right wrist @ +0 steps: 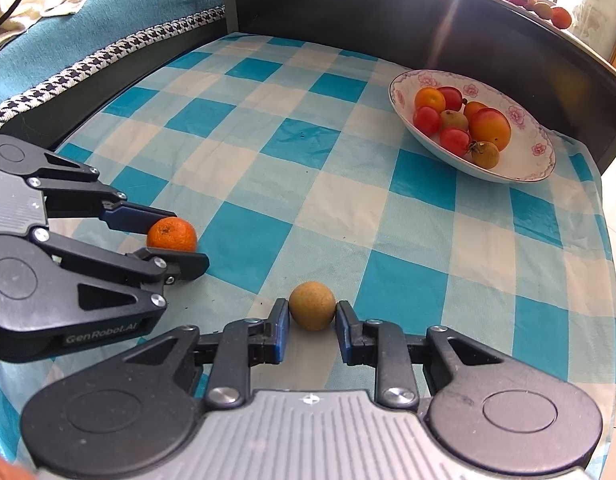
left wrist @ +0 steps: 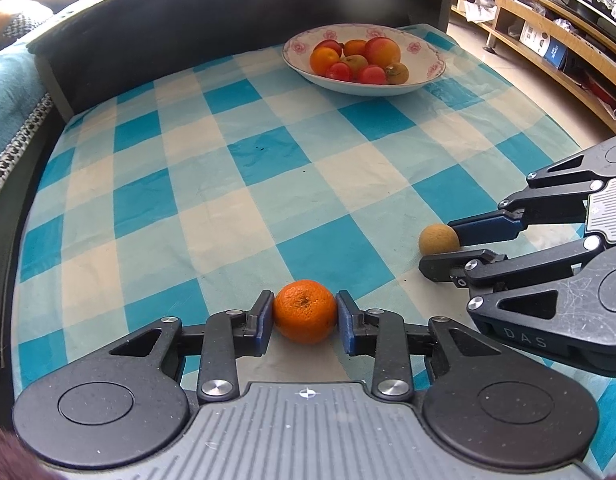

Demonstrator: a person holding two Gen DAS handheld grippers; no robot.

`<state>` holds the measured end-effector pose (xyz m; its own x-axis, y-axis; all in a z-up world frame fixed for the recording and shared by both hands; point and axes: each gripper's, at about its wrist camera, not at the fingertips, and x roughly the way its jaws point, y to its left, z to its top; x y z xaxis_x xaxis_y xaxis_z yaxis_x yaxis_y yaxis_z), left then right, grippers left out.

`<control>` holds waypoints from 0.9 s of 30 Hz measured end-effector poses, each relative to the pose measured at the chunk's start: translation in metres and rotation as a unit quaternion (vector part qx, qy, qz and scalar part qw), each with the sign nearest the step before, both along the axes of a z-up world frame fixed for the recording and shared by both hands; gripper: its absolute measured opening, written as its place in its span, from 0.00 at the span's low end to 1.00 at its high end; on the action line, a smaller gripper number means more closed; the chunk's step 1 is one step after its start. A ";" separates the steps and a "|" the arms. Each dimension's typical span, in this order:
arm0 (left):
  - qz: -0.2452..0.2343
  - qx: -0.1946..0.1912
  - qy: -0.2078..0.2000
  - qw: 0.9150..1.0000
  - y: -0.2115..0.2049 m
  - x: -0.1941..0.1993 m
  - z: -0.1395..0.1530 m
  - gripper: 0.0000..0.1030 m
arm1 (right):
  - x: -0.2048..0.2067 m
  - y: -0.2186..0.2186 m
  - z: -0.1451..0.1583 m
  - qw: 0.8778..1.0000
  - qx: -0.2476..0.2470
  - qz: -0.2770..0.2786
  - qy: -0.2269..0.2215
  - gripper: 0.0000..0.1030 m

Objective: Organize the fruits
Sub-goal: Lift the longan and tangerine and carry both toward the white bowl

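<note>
Dimpled round tangerine (left wrist: 305, 311) between tool (left wrist: 306, 322) pads

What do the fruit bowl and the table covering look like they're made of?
The bowl looks like glazed ceramic or porcelain: glossy white with pink printed flowers and a thin dark rim line. The table covering looks like thin plastic or nonwoven sheet, blue-and-white checked, with fine crinkles and a slight sheen; which one is unclear.

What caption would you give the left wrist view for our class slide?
Left gripper brackets a tangerine on the checked cloth; right gripper reaches a brown fruit; fruit bowl beyond.
</note>
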<state>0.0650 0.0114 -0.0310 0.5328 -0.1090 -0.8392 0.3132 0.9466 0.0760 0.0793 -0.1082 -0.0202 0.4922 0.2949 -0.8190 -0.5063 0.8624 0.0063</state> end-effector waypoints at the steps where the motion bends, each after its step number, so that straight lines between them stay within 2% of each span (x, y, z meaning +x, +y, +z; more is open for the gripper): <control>1: -0.002 0.001 0.000 1.000 -0.001 0.000 0.000 0.39 | 0.000 0.000 0.000 1.000 0.000 0.000 0.000 0.28; 16: -0.012 0.003 -0.006 1.000 -0.006 -0.002 0.004 0.39 | -0.004 -0.005 0.007 1.000 0.005 -0.010 -0.011 0.28; 27: -0.019 -0.043 -0.030 0.998 -0.009 0.009 0.032 0.39 | -0.012 -0.027 0.032 0.998 0.010 -0.057 -0.027 0.28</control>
<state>0.0741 0.0023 0.0014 0.5752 -0.2001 -0.7931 0.3471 0.9377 0.0152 0.0673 -0.1352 0.0117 0.5665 0.2503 -0.7851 -0.4050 0.9143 -0.0008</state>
